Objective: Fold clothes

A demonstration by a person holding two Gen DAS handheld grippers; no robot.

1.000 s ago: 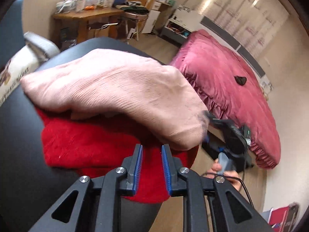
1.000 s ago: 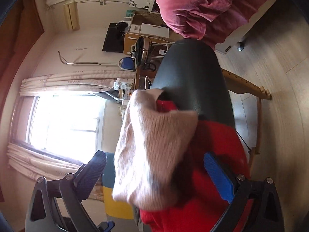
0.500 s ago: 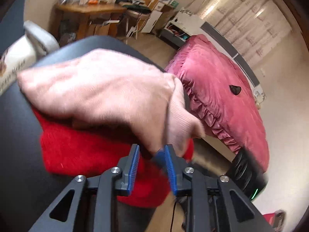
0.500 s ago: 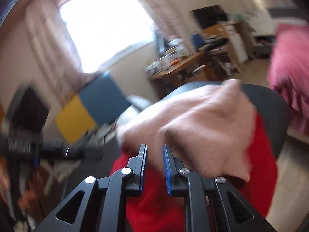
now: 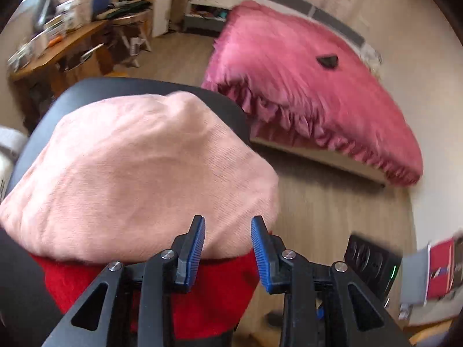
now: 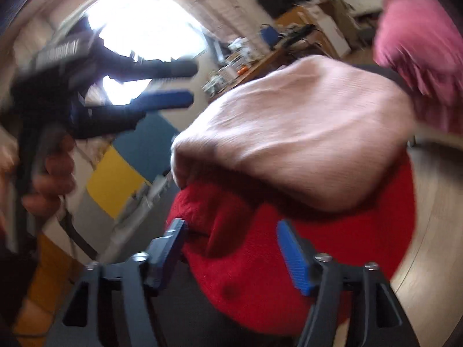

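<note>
Jaws of the left gripper (image 5: 228, 250) stand a little apart with nothing clamped between them; its blue pads (image 5: 196, 248) frame the near edge of the pink garment (image 5: 139, 173), and whether they touch the cloth I cannot tell; that pink garment lies bunched just ahead of the fingers, on top of the red garment (image 5: 202, 297), which spreads beneath and behind the fingertips over the black table (image 5: 37, 297); beyond the jaws to the right sits the pink bed (image 5: 303, 86), well apart; far ahead to the left stands a cluttered wooden desk (image 5: 58, 49).

Jaws of the right gripper (image 6: 235, 253) stand wide apart and hold nothing; between and just ahead of them lies the red garment (image 6: 275, 260), with the pink garment (image 6: 289, 133) heaped on it further forward; up to the left of these jaws, in blur, the left gripper (image 6: 185, 84) shows held in the person's hand (image 6: 50, 179), its fingers parted and clear of the cloth.
</note>
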